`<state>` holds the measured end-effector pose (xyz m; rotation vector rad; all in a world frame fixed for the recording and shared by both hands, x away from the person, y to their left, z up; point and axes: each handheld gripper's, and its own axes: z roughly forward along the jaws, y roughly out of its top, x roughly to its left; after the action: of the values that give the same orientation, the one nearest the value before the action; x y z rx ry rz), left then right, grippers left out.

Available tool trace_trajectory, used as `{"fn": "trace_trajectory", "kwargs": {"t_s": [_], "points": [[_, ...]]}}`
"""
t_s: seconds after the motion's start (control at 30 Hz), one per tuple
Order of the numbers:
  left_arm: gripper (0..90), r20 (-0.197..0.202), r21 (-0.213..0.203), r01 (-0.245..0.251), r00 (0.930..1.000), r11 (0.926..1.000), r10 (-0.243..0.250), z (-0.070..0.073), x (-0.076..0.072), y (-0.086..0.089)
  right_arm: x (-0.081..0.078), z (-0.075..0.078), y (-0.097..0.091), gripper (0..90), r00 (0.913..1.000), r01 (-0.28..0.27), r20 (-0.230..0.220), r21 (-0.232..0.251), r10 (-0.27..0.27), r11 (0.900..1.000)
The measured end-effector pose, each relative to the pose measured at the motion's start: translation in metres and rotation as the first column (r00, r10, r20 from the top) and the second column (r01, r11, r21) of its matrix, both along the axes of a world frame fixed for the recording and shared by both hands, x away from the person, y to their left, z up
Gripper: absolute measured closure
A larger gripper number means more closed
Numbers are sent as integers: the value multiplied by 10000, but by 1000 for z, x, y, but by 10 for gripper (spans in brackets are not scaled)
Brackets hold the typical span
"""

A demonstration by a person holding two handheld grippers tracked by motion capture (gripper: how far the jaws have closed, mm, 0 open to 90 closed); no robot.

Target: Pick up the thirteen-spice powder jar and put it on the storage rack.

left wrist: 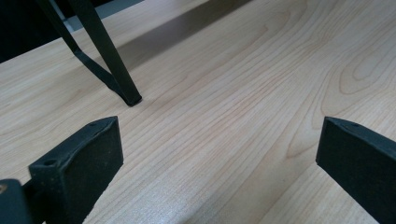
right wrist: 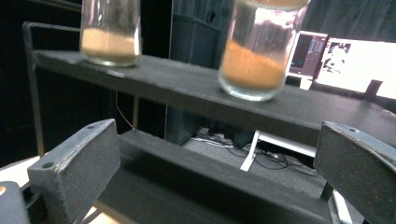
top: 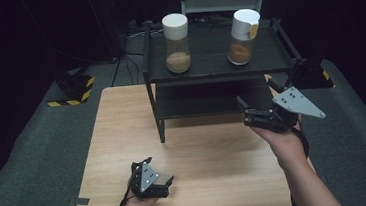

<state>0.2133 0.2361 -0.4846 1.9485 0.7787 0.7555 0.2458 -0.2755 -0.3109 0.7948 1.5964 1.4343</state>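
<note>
Two-tier black shelf [top: 218,67] at the far edge of the wooden table [top: 122,118]; two glass jars w/ white lids stand on its top tier, each part-filled w/ brown powder. Left jar [top: 177,43] and right jar [top: 243,37] are well apart, upright, near the front edge, prob. so either can be taken from the front w/o touching the other.

Right gripper [top: 252,114] is held up off the table in front of the shelf's right half, jaws wide apart and holding nothing. It sits below top-tier level and points up toward the jars. In the right gripper view the right jar [right wrist: 261,56] stands above and between the jaws, nearer than the left jar [right wrist: 110,32], which is off to the side. Judged the likelier target; gap not yet closed, no contact.

Left gripper [top: 161,187] rests low near the table's front edge, jaws also apart, empty. The left gripper view looks along bare wood toward one shelf leg [left wrist: 109,60]. Prob. parked out of the way.
</note>
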Motion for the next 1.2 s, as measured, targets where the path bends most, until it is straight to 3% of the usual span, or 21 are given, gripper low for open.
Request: {"fn": "trace_trajectory", "kwargs": {"t_s": [0.27,0.6,1.2], "points": [[9,10,-111,-7,10000,9999,7,-1,0,2,-6,-23,1,0,9998,-105,-153,-258,101,9996],[9,157,160,79,9998,9998,-81,-1,-2,-1,-15,-54,-3,0,9986,-50,-528,-479,25,9988],[9,202,249,75,9998,9997,-80,-1,-3,-3,-27,-99,-10,0,9917,114,-1266,-981,-238,9951]]}}
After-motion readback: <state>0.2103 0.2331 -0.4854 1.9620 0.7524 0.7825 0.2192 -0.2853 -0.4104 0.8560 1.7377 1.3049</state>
